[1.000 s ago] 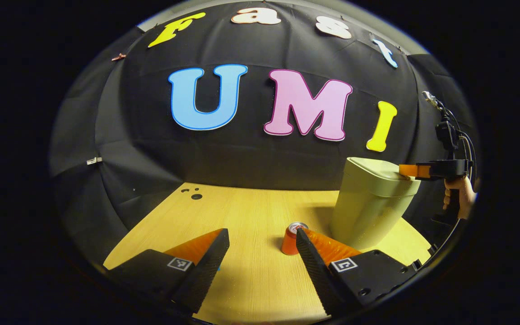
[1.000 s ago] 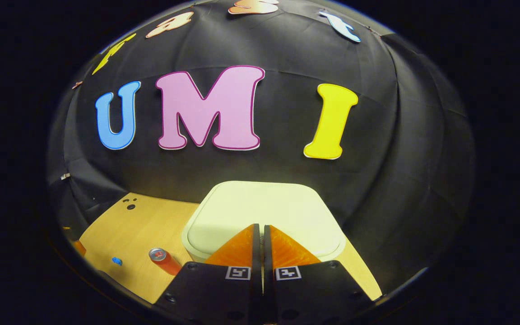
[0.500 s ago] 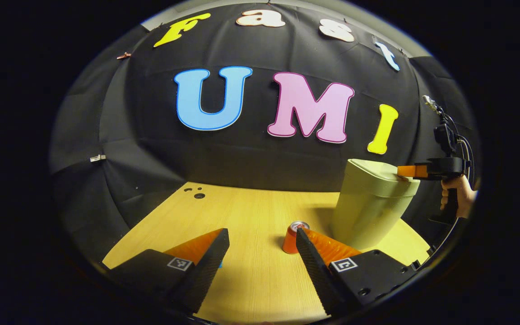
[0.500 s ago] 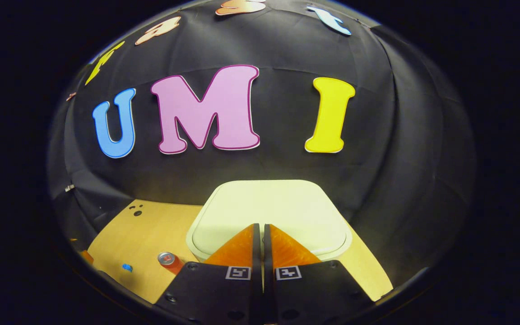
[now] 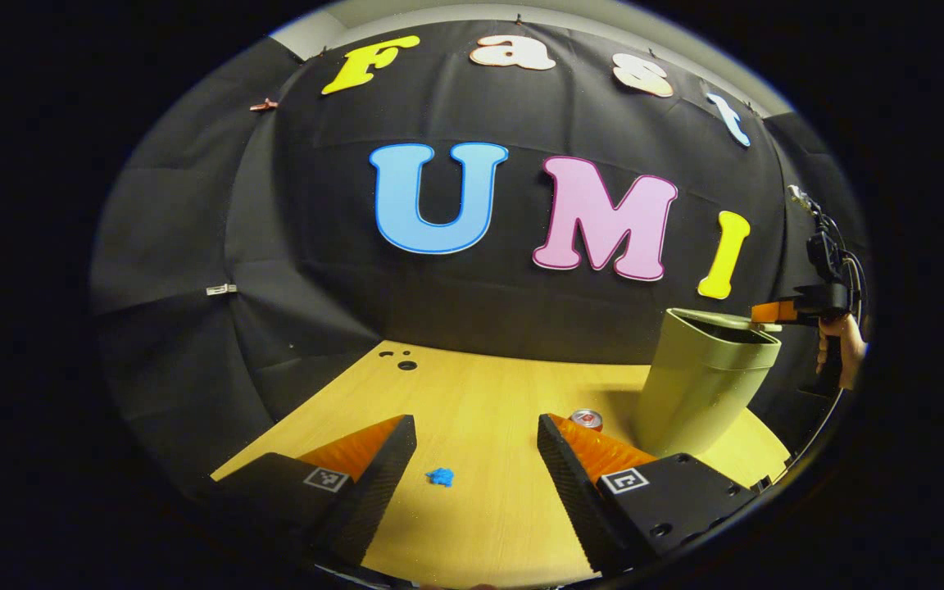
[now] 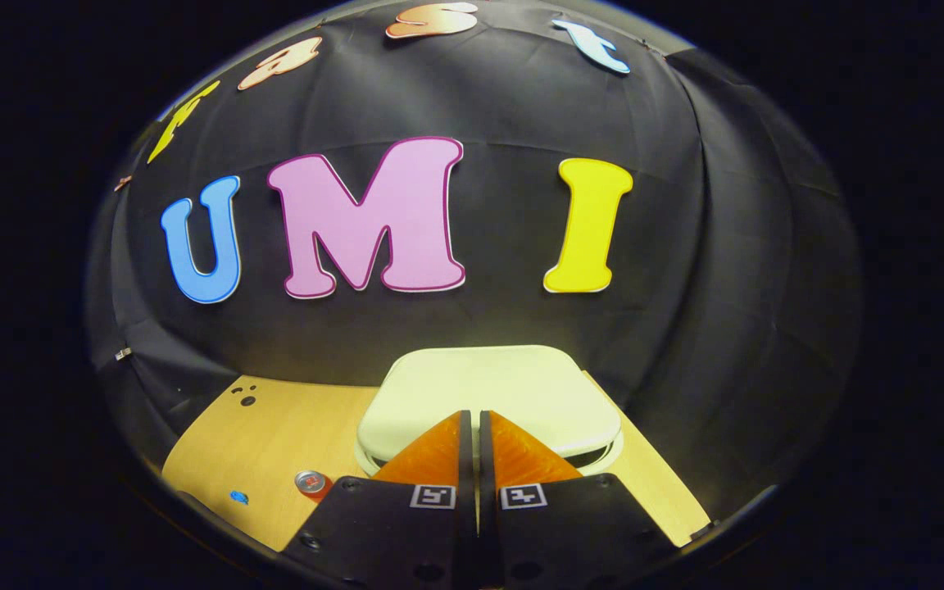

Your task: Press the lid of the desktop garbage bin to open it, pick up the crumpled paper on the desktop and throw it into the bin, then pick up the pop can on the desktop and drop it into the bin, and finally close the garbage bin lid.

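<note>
Since a second ago the pale green plastic bin (image 5: 705, 385) has its flat lid (image 6: 488, 397) popped ajar under my closed right gripper (image 6: 472, 422). On the light wooden desktop (image 5: 472, 393), my left gripper (image 5: 476, 434) gapes empty, blue crumpled paper (image 5: 440, 476) between its fingers, orange pop can (image 5: 586, 419) just beyond.

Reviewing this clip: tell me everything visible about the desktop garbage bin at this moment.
The garbage bin is a pale greenish, plastic-looking tub with rounded corners, narrowing toward its base, standing upright on the wooden table near the black cloth wall. Its flat lid has sprung up slightly: a dark gap shows along the rim. The right gripper, jaws shut, rests its tips at the lid's near edge. The pop can stands just beside the bin's base.
</note>
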`<state>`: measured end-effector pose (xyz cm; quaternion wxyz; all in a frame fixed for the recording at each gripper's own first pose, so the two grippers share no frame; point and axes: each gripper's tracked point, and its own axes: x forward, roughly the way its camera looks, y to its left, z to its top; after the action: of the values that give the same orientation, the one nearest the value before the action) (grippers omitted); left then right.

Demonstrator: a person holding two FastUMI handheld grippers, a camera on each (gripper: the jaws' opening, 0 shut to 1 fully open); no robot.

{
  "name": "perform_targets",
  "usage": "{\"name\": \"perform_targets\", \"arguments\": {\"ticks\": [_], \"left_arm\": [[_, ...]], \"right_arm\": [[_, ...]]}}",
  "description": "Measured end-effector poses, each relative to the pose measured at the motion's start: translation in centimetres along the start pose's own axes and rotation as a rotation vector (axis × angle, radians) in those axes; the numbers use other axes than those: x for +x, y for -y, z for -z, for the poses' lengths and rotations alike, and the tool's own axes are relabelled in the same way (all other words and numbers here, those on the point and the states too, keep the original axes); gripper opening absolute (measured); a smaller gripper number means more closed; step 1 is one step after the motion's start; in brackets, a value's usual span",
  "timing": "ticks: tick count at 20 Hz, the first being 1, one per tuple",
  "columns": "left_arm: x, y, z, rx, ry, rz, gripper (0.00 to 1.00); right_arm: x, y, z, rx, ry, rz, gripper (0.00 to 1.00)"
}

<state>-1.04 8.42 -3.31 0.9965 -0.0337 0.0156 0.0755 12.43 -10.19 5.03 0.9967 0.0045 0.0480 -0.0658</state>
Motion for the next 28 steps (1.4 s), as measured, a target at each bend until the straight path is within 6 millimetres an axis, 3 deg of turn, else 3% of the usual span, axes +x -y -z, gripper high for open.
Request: {"name": "perform_targets", "arguments": {"ticks": [3, 9, 11, 12, 17, 18, 19, 22, 23, 24, 28], "left_arm": [[-0.9, -2.0, 0.2, 0.018, 0.013, -0.011, 0.95], [-1.8, -4.9, 2.3, 0.011, -0.011, 0.0, 0.95], [-2.1, -5.5, 2.7, -0.002, -0.022, 0.002, 0.96], [-2.2, -5.8, 2.9, -0.009, -0.029, 0.001, 0.95], [-2.1, -6.4, 4.3, -0.028, -0.068, 0.008, 0.96], [-1.7, -6.4, 4.8, -0.023, -0.077, 0.01, 0.95], [-1.4, -6.5, 5.0, -0.016, -0.083, 0.008, 0.95], [-0.4, -6.8, 6.3, -0.018, -0.116, -0.004, 0.96], [0.0, -6.7, 6.9, -0.026, -0.135, -0.008, 0.96], [0.5, -6.6, 7.6, -0.026, -0.154, -0.014, 0.96], [3.3, -5.9, 10.0, 0.039, -0.221, -0.02, 0.96]], "right_arm": [[-1.9, -1.1, -0.4, -0.022, 0.025, -0.007, 0.05], [-5.9, -3.5, 0.9, -0.083, 0.057, -0.037, 0.05], [-7.3, -4.2, 1.5, -0.094, 0.061, -0.046, 0.1], [-8.0, -4.4, 1.6, -0.096, 0.065, -0.053, 0.06], [-11.0, -5.9, 3.4, -0.076, 0.04, -0.086, 0.05], [-11.2, -6.1, 4.0, -0.071, 0.029, -0.093, 0.1], [-11.4, -6.2, 4.8, -0.072, 0.013, -0.099, 0.05], [-11.5, -6.7, 7.5, -0.074, -0.04, -0.12, 0.05], [-11.4, -6.9, 8.3, -0.067, -0.057, -0.127, 0.1], [-11.4, -7.2, 9.4, -0.064, -0.077, -0.142, 0.06], [-11.1, -7.0, 14.1, -0.069, -0.187, -0.175, 0.27]]}}
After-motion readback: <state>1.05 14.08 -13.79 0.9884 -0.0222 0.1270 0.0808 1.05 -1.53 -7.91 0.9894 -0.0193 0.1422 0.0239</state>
